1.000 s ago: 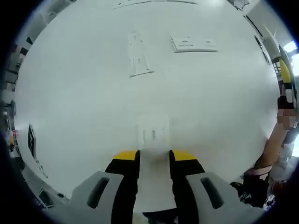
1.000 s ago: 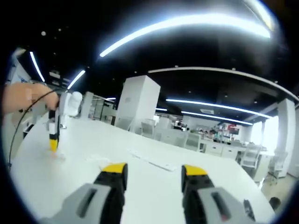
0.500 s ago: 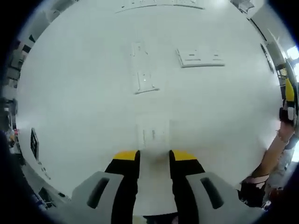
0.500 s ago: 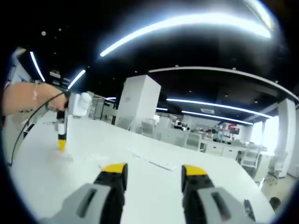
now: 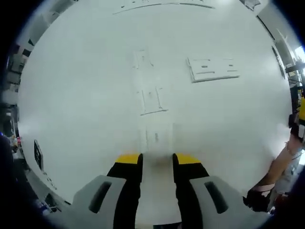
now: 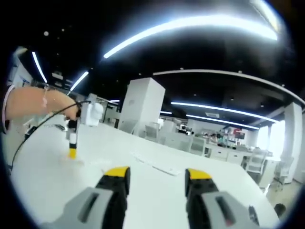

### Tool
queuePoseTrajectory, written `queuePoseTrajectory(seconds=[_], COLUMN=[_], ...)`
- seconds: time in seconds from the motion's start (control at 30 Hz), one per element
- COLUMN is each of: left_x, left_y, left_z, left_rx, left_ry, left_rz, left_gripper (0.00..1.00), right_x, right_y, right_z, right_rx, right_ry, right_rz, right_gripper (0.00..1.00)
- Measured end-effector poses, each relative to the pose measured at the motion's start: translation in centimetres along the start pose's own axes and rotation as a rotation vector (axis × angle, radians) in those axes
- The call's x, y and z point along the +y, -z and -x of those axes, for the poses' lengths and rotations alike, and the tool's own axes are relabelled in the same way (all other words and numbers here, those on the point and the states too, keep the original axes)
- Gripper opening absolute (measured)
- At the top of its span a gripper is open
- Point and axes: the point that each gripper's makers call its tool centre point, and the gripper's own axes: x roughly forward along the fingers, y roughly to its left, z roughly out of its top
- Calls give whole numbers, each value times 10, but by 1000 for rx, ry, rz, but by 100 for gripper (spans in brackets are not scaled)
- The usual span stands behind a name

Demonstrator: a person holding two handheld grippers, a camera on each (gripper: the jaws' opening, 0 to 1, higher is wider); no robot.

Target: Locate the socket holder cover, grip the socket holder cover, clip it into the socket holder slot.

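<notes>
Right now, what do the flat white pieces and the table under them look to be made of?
The cover held in the left tongs and the two pieces beyond, one near and one far right, look like moulded white plastic: thin, matte, with raised edges and cut-outs. The table looks like smooth white laminate, with a faint sheen; I cannot be sure.

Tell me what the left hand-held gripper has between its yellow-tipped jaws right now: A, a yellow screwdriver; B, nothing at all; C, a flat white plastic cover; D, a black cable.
C: in the left gripper view the left hand-held gripper has its jaws closed on the flat white plastic cover, which sticks out ahead of them above the white table.
</notes>
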Motion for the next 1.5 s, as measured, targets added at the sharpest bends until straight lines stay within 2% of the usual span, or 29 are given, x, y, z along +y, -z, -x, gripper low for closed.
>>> queuePoseTrajectory(seconds=[0.17, 0.37, 0.5, 0.77, 0.93, 1.07, 1.2, 1.37, 1.5], left_x=[8, 9, 7, 11, 11, 11, 11, 9, 8], left_y=[-11, -20, -21, -23, -19, -20, -28, -28, -35], left_z=[-8, -12, -14, -13, -13, -13, -12, -11, -10], left_rx=[14, 14, 36, 28, 29, 22, 0, -3, -31], left_ry=[-17, -24, -23, -20, -11, -7, -11, -9, -7], left_rz=[5, -5, -5, 3, 9, 8, 1, -3, -9], left_gripper=[26, 25, 25, 25, 25, 25, 26, 26, 26], right_x=[3, 0, 0, 5, 6, 6, 4, 1, -1], right_y=[-4, -3, -3, -3, -3, -3, -3, -3, -3], right_z=[2, 1, 2, 1, 1, 1, 0, -1, -1], right_rx=[-10, -6, -4, -1, 0, 0, 4, 4, 4], right_ry=[-1, 6, 11, 2, 2, 0, -1, -2, -3], right_rz=[5, 8, 4, 11, 11, 11, 13, 13, 13], right_gripper=[47, 47, 47, 47, 47, 47, 47, 47, 47])
